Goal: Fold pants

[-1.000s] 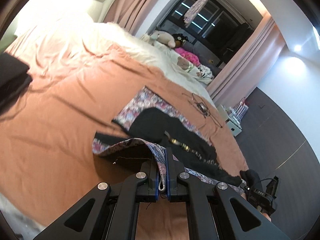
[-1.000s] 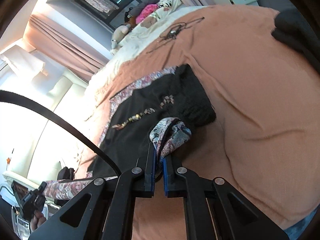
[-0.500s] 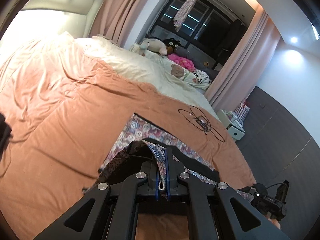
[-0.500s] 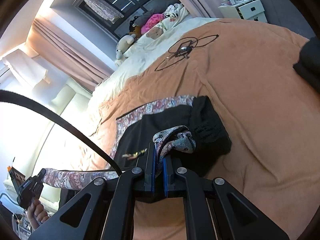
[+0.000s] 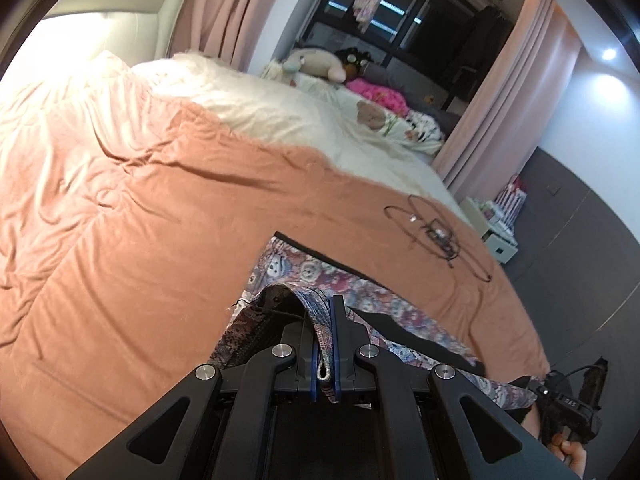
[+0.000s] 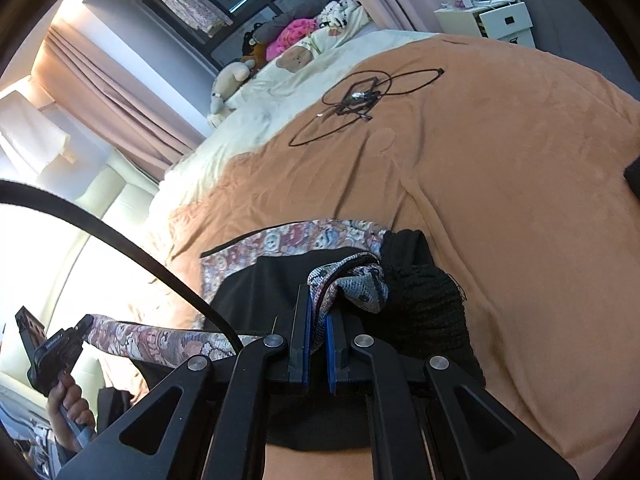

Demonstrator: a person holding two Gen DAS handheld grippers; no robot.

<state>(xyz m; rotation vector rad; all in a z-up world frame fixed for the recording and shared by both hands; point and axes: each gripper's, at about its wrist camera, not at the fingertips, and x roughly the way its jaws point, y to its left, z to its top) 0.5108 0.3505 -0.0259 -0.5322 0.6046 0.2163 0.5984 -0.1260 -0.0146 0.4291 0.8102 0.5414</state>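
Observation:
Patterned pants [image 5: 320,276] with a black lining lie on the orange bedspread [image 5: 160,220], one part flat, the near part lifted. My left gripper [image 5: 325,344] is shut on a fold of the patterned fabric, which hangs between its blue pads. In the right wrist view the pants [image 6: 288,244] show their black inner side and black knit waistband [image 6: 420,292]. My right gripper [image 6: 318,336] is shut on a bunched patterned edge beside that waistband. The stretch of fabric between the two grippers [image 6: 160,340] is taut, and the other gripper [image 6: 48,352] shows at the lower left, held by a hand.
A tangled black cable [image 5: 436,236] lies on the bedspread beyond the pants, also in the right wrist view as the cable [image 6: 360,100]. Cream bedding and stuffed toys [image 5: 316,64] are at the far end. A white nightstand [image 6: 492,20] stands beside the bed. Pink curtains [image 5: 500,100] hang behind.
Both grippers have carried the lifted edge of the pants forward over the flat part, toward the far hem. Less of the black lining shows now. Both grips have stayed shut.

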